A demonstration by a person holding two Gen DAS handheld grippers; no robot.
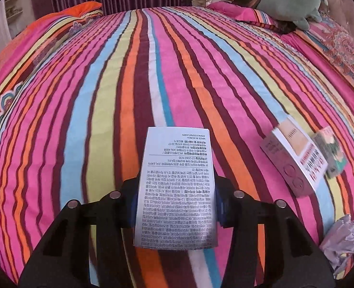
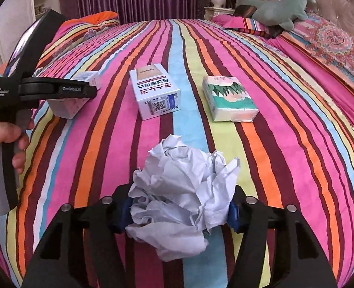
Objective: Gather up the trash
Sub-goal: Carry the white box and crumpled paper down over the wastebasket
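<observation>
Both grippers are loaded at once. The left gripper (image 1: 175,206) is clenched on a small white carton (image 1: 177,187) printed with fine text, its blue pads pressing the two long sides about halfway along; the carton juts forward over the striped bedspread (image 1: 129,84). The right gripper (image 2: 180,206) has its pads pushed into the flanks of a crumpled ball of white paper (image 2: 184,192) — grasped, the wad bulging out above and below the jaws.

From the right wrist view, the left gripper (image 2: 81,91) shows from the side with a hand (image 2: 6,141) on its handle, over the left part of the bed. Still lying mid-bed: a white box with a QR code (image 2: 156,93) and, just to its right, a green tissue pack (image 2: 228,100). A green plush toy (image 2: 280,7) sits at the far right corner by the pillows.

The carton looks light and stiff, though thin card could buckle under a hard squeeze — mid-sides is a sound hold. The paper is featherlight and springy, so it likely compresses and could slip; biting deep through its bulk seems safest. The tissue pack would be soft and slick-wrapped.
</observation>
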